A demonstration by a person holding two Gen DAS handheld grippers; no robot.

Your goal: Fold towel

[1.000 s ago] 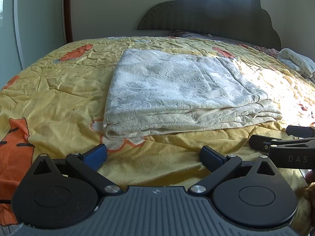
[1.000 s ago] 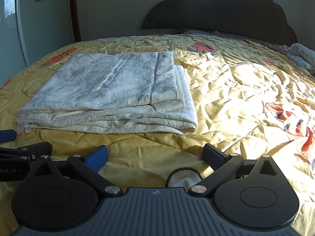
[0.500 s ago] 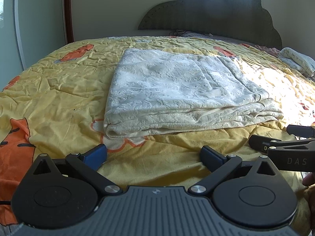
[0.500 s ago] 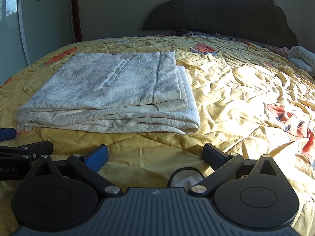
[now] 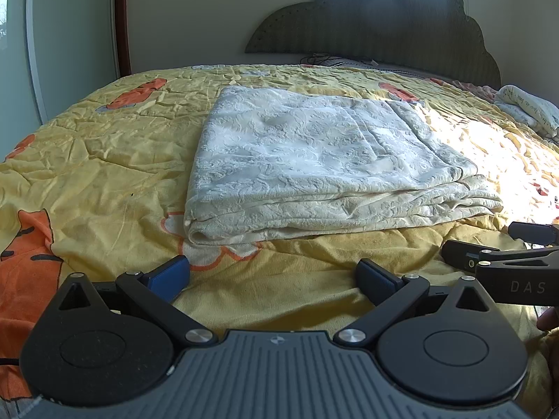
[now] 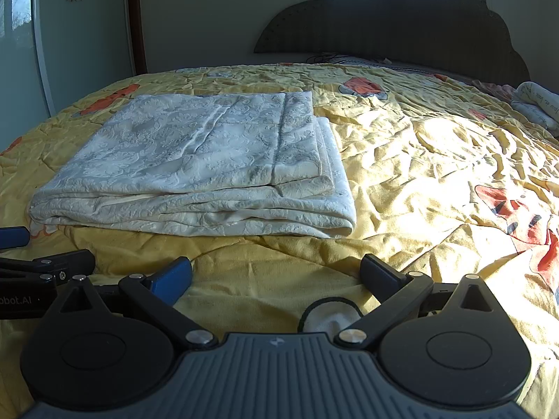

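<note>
Partly hidden at the frame edges: in the left wrist view the right gripper [image 5: 489, 244] enters from the right margin, its body cut off, with a fingertip of the person [image 5: 546, 317] barely visible below it. In the right wrist view the left gripper [image 6: 45, 248] intrudes from the left margin, likewise truncated. A small white patch ringed in dark [image 6: 330, 316] lies just ahead of the right tool's body; what it is cannot be made out. A rolled cloth [image 5: 527, 110] sits far ahead and to the right, clipped by the lens edge.

Left gripper [image 5: 272, 274]: fingers spread wide, blue pads [image 5: 167, 276] apart, nothing between them; whether the tips rest on the yellow bedspread [image 5: 104, 160] cannot be told. Right gripper [image 6: 276, 277]: spread equally wide, nothing held.

Towel [image 5: 314, 164]: folded into a thick, layered white rectangle, lying flat on the bedspread ahead of both tools. Its near folded edge lies just beyond the left tool's fingertips, slightly right of centre; from the right tool the towel [image 6: 195, 167] lies ahead and to the left, near corner almost straight ahead.

Open bedspread extends left of the towel and widely to its right, sunlit, up to the dark headboard [image 6: 401, 24].
</note>
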